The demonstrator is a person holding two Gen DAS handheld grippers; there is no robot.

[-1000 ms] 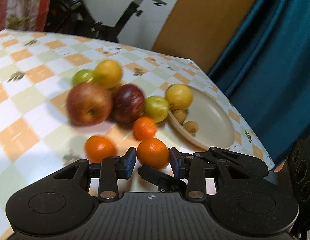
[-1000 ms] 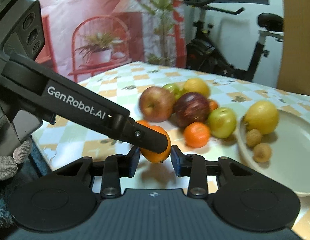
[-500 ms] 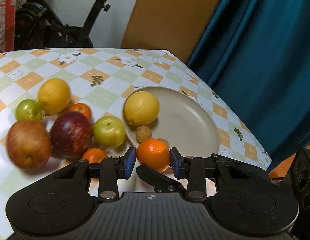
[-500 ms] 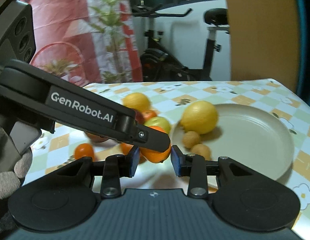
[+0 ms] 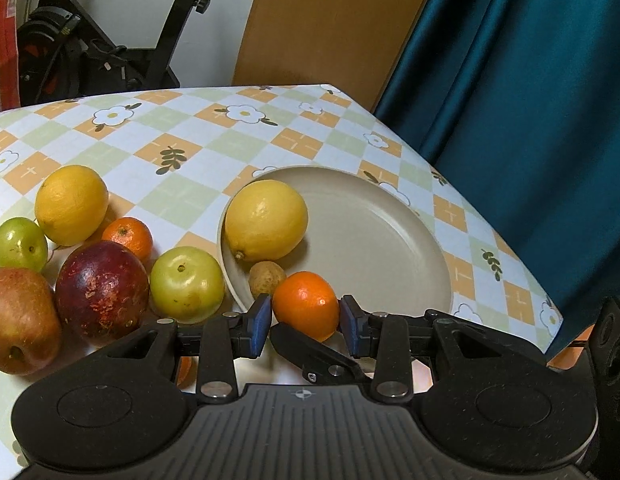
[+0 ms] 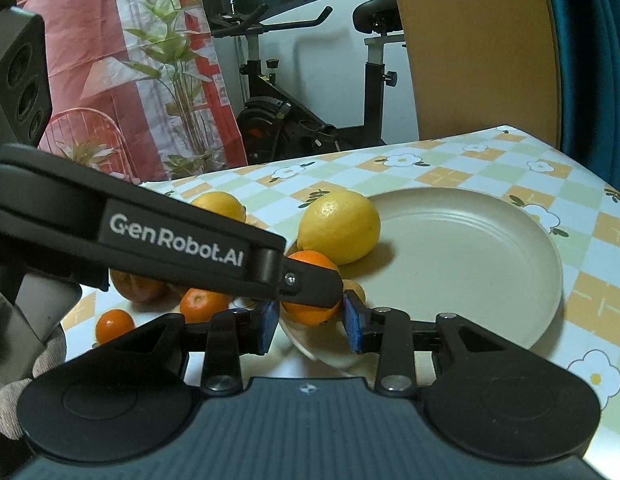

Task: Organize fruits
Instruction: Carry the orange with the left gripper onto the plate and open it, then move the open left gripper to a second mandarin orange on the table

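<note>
A small orange [image 5: 306, 304] hangs over the near rim of the beige plate [image 5: 390, 248]. Both grippers grip it crosswise. My left gripper [image 5: 306, 320] is shut on it, and a black finger of the right one [image 5: 318, 356] reaches under it. In the right wrist view my right gripper [image 6: 310, 318] is shut on the same orange [image 6: 306, 312], with the left gripper's finger [image 6: 170, 240] lying across it. On the plate [image 6: 450, 248] rest a lemon [image 5: 266, 220] and a small brown fruit [image 5: 266, 278].
Left of the plate lie a green apple [image 5: 187, 282], a dark red apple [image 5: 102, 290], a red apple [image 5: 18, 320], a second lemon [image 5: 71, 204] and small oranges [image 6: 204, 304]. The table edge and a teal curtain [image 5: 530, 100] are on the right. An exercise bike [image 6: 278, 112] stands behind.
Both grippers have carried the orange from beside the fruit pile rightward to the plate's near rim. The fruit pile has slid to the left of both views.
</note>
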